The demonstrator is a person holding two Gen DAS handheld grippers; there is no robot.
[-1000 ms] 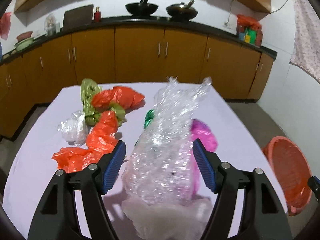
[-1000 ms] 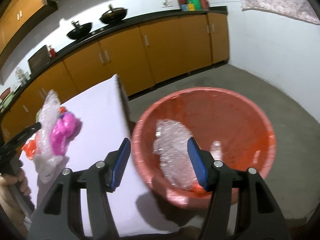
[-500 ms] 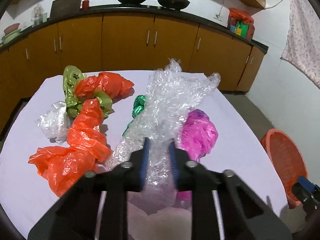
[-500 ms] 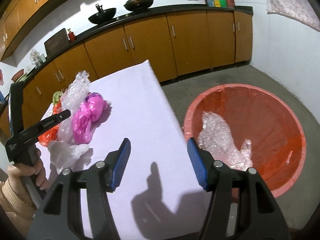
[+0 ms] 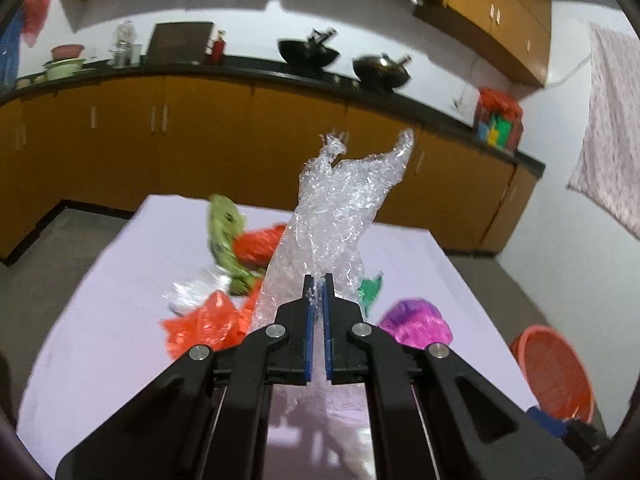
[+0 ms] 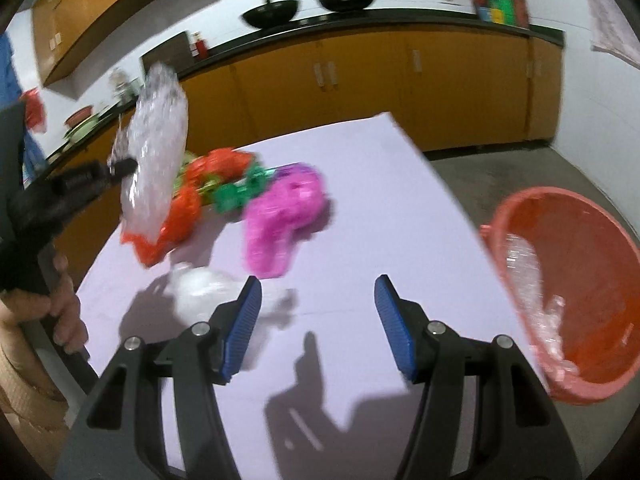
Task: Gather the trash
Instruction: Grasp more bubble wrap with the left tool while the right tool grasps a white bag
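One crinkled clear plastic wrap (image 5: pixel 340 216) clamped upright in left tool (image 5: pixel 317 280); right tool (image 6: pixel 318 292) agape.

Dim indoor light, hard shadows on the table (image 6: pixel 360 208) — motion blur, fisheye-bent dark edges.

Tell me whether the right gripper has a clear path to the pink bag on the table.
Probably yes: the right gripper is open, and only bare table lies between it and the pink bag.

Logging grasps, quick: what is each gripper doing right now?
Left gripper: shut on the clear plastic wrap, lifted off the table.
Right gripper: open, holding nothing.
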